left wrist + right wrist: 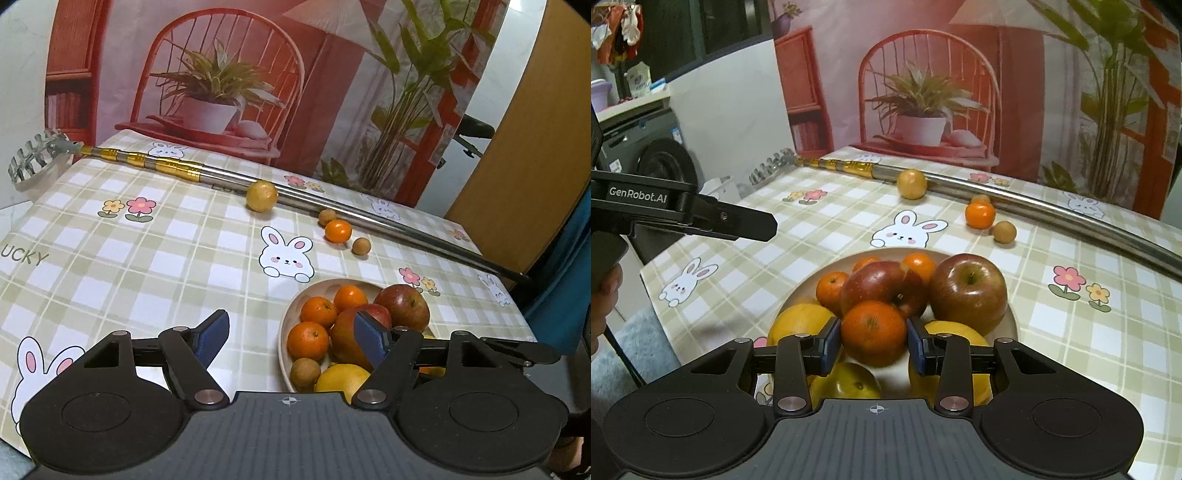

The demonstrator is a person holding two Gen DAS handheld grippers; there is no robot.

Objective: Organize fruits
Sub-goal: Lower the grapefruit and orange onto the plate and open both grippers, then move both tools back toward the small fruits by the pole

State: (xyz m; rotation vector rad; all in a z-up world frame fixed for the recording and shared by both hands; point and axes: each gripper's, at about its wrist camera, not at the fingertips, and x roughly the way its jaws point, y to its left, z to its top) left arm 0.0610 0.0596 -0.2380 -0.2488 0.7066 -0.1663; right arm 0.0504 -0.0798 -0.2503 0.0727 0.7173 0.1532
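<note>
A beige bowl [285, 325] [1010, 317] holds two red apples [967, 291], several tangerines [318, 312], yellow fruits [801, 321] and a small brown fruit [305, 372]. My right gripper [874, 339] is shut on a tangerine [873, 332] and holds it just over the bowl. My left gripper [291, 338] is open and empty, at the bowl's left edge; it also shows in the right wrist view [753, 225]. Loose on the checked tablecloth lie a yellow round fruit [261, 196] [911, 184], a tangerine [338, 231] [980, 215] and two small brown fruits [361, 246] [1004, 232].
A long metal telescopic pole [332, 205] [1034, 201] with a rake head [33, 158] lies across the far side of the table, just behind the loose fruits. A printed backdrop hangs behind the table. The table's right edge [517, 314] is near the bowl.
</note>
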